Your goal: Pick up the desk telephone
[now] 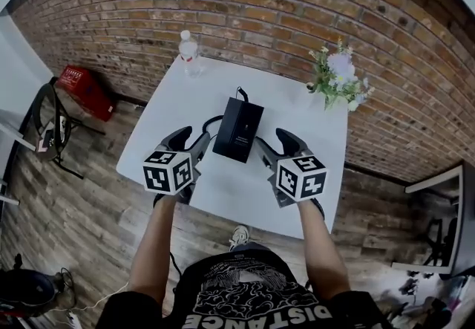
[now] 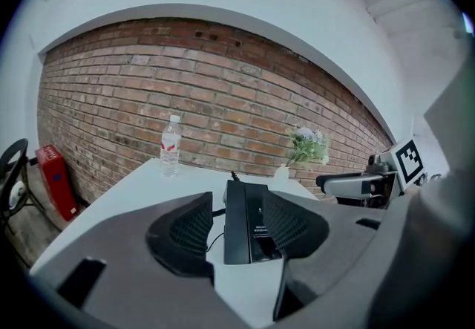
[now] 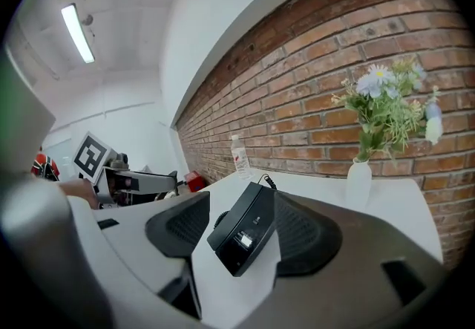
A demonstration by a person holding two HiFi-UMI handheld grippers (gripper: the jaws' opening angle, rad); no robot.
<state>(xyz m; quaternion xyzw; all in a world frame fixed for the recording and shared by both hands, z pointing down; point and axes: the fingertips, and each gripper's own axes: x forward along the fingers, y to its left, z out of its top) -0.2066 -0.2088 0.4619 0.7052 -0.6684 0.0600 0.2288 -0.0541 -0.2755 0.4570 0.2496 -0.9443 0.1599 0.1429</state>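
The black desk telephone (image 1: 237, 128) lies in the middle of the white table (image 1: 297, 97), its cord running off the far end. My left gripper (image 1: 191, 138) sits just left of the phone's near corner, and my right gripper (image 1: 277, 145) just right of it. Both are open and hold nothing. In the left gripper view the telephone (image 2: 249, 216) shows ahead in the gap of the left gripper (image 2: 236, 229), with no pad touching it. In the right gripper view the telephone (image 3: 249, 235) lies tilted ahead in the gap of the right gripper (image 3: 236, 237), also untouched.
A clear water bottle (image 1: 188, 49) stands at the table's far left corner. A white vase of flowers (image 1: 338, 75) stands at the far right corner. A brick wall runs behind the table. A red case (image 1: 85, 90) lies on the wood floor to the left.
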